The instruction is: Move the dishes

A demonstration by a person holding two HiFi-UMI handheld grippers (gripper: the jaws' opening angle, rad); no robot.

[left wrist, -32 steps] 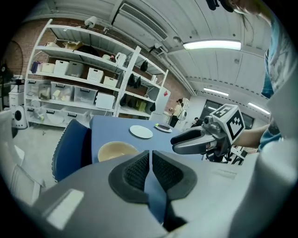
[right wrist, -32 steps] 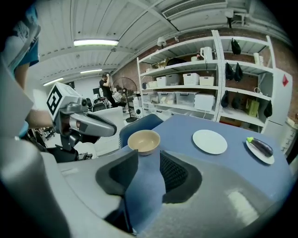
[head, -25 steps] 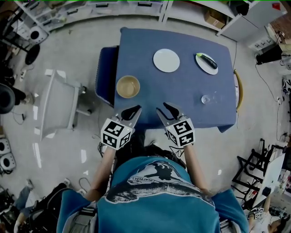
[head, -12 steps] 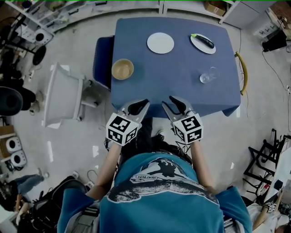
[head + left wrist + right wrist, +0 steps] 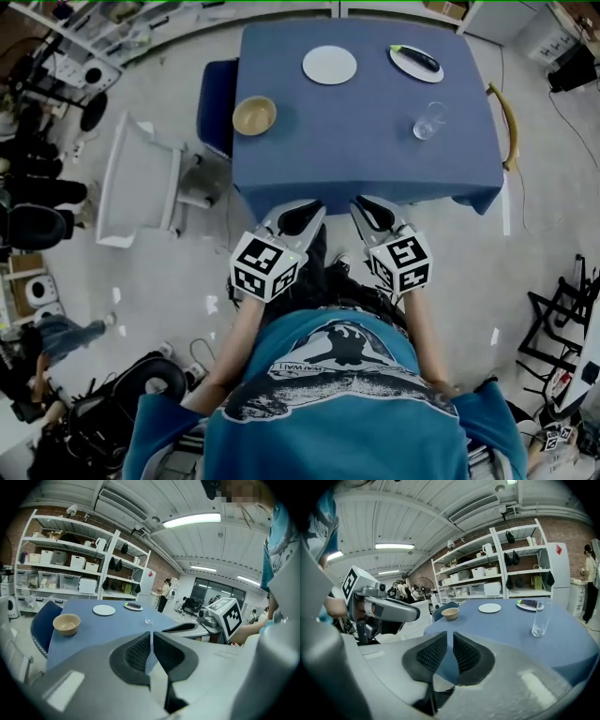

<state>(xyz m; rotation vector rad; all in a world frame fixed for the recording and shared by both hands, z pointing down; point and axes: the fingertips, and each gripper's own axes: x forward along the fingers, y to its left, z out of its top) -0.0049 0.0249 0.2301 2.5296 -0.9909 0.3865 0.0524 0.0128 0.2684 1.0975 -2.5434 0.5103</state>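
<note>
Four dishes stand on the blue-clothed table (image 5: 356, 159): a tan bowl (image 5: 253, 115) at the left edge, an empty white plate (image 5: 329, 65), a plate with a dark item (image 5: 416, 62) at the far right, and a clear glass (image 5: 428, 122). My left gripper (image 5: 315, 207) and right gripper (image 5: 359, 203) hover side by side just off the table's near edge, both shut and holding nothing. In the left gripper view the left gripper (image 5: 151, 634) points at the bowl (image 5: 66, 624) and glass (image 5: 148, 620). From the right gripper (image 5: 450, 634) I see the bowl (image 5: 450, 613) and glass (image 5: 539, 617).
A blue chair (image 5: 214, 94) is tucked against the table's left side, a white rack (image 5: 141, 183) stands on the floor beyond it, and a yellow-backed chair (image 5: 507, 117) is at the right side. Shelving (image 5: 506, 569) lines the far wall.
The person has stepped back: both grippers went from over the table's near edge to just off it, and the table sits farther away in the view. Dishes have not moved.
</note>
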